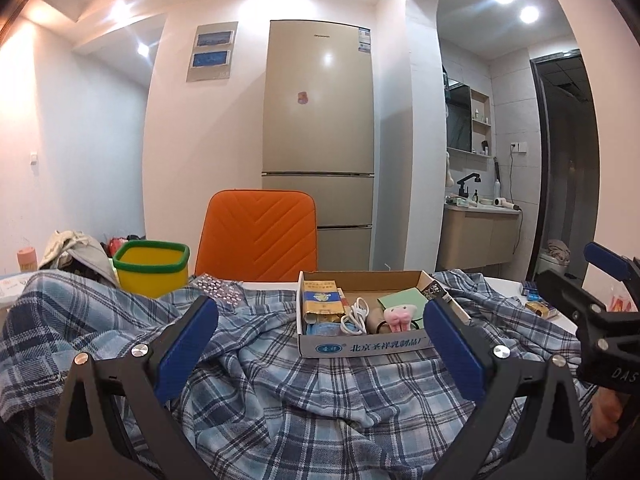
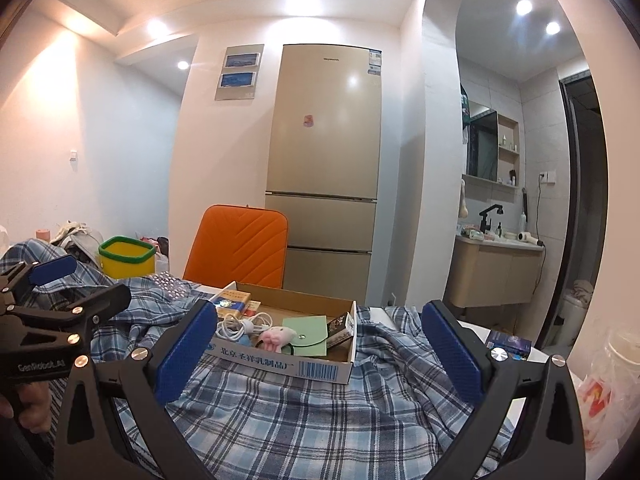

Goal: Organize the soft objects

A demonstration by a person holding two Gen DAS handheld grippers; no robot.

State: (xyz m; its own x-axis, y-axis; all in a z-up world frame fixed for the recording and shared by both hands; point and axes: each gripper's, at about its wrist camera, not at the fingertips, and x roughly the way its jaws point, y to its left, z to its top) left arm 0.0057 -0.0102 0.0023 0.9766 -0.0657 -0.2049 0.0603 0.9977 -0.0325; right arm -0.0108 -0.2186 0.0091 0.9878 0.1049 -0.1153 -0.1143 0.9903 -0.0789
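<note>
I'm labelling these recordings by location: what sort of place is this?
Most likely a small apartment, with dining and washing areas sharing one room. A tall gold fridge stands behind an orange chair, and a bathroom vanity with a black faucet sits in the arched alcove at right.

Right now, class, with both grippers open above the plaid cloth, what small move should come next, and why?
Probably lower the left gripper to pinch a raised fold of the plaid cloth. Both it and the right gripper are open and empty, the cloth lies rumpled, and the cardboard box sits on it.

Both wrist views low, near shared cardboard box [image 1: 362, 346]
</note>
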